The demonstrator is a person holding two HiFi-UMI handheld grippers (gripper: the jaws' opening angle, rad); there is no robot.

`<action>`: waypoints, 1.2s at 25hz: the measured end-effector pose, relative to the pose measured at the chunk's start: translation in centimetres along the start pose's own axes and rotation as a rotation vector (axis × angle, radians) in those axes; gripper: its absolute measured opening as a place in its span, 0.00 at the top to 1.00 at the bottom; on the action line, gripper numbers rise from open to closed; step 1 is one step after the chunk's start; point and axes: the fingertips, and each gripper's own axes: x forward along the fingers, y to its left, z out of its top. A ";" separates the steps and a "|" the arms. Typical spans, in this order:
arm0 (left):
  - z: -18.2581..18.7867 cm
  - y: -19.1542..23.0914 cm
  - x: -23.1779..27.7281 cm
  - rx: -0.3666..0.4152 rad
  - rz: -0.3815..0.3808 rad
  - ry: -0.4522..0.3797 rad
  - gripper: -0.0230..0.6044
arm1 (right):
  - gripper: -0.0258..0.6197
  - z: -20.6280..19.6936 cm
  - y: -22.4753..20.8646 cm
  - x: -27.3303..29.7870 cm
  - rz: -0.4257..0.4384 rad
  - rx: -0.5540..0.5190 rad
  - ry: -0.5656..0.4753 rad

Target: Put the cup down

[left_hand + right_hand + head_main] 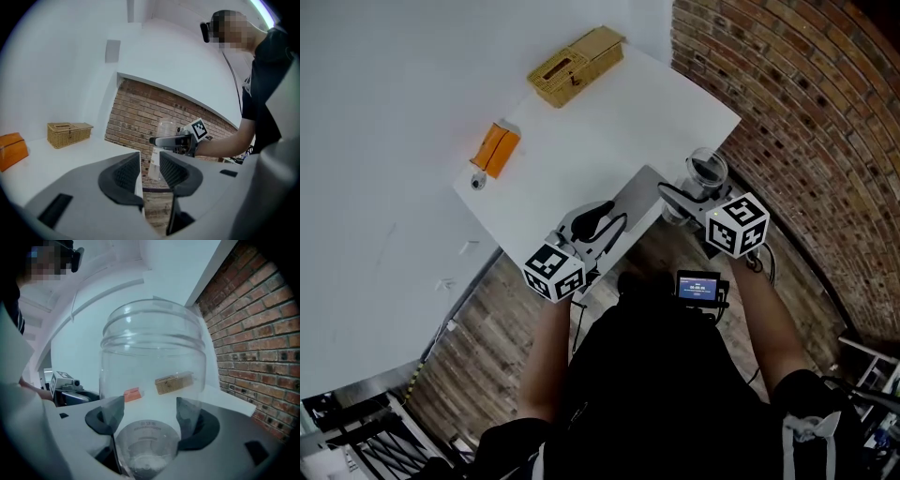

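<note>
A clear plastic cup hangs upright by the near right edge of the white table. My right gripper is shut on it. In the right gripper view the pads press both sides of the cup's lower part, at my right gripper. The left gripper view shows the cup in front of the brick wall, off the table's edge. My left gripper rests over the table's near edge. Its jaws stand close together with nothing between them, as my left gripper shows in its own view.
A wicker box sits at the table's far end and an orange packet at its left edge. A brick wall runs along the right. Wooden floor lies below the near edge.
</note>
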 end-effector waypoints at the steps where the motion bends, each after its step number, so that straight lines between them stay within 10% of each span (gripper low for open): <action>1: -0.1 0.0 -0.1 -0.005 -0.001 -0.003 0.74 | 0.41 0.0 -0.5 0.3 -0.004 -0.001 -0.003; 30: -3.3 -0.3 -2.9 -0.104 0.111 0.047 0.74 | 0.41 -5.4 0.9 10.6 0.111 -0.360 -0.050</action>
